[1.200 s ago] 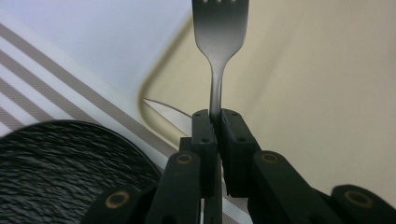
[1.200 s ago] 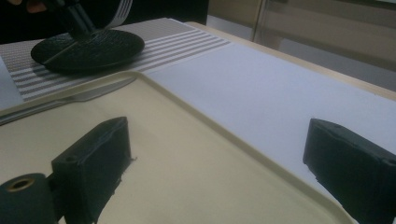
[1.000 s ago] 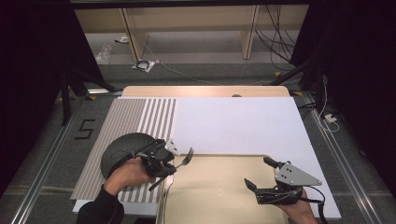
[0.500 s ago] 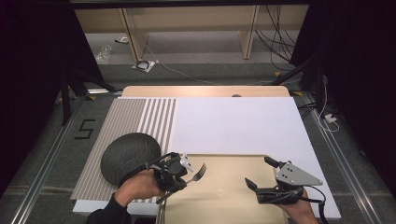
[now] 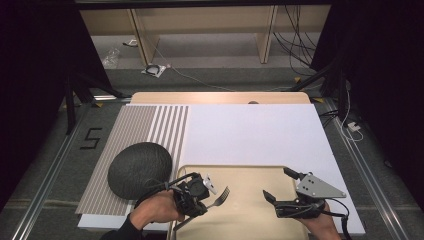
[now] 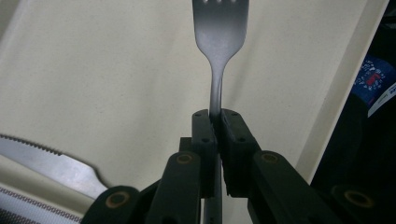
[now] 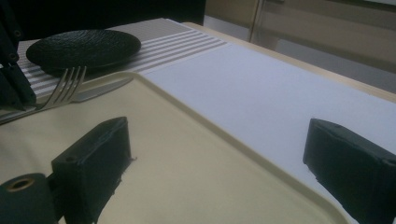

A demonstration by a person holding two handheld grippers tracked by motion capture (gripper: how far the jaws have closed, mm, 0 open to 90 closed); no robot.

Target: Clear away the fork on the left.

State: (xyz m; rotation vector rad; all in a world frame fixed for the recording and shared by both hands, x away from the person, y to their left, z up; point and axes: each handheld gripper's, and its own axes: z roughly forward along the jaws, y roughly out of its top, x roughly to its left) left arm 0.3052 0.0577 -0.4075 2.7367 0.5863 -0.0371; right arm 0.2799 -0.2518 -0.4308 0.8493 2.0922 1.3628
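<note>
A silver fork [image 5: 220,195] sticks out of my left gripper [image 5: 206,202], which is shut on its handle. In the left gripper view the jaws [image 6: 215,119] pinch the thin neck, and the fork's tines [image 6: 219,28] point out over the cream tray [image 6: 93,70]. The fork hangs over the tray's left part [image 5: 245,215]. A steak knife [image 6: 46,161] lies by the tray's left rim. My right gripper [image 5: 277,183] hovers over the tray's right part, open, with nothing between its fingers [image 7: 93,154].
A round black plate [image 5: 140,169] rests on the striped mat [image 5: 145,125], left of the tray. A white sheet [image 5: 260,130] covers the table beyond the tray. Dark floor and rails flank the table.
My left gripper has carried the fork rightward, from beside the black plate to over the tray's left part. The right gripper has stayed still.
</note>
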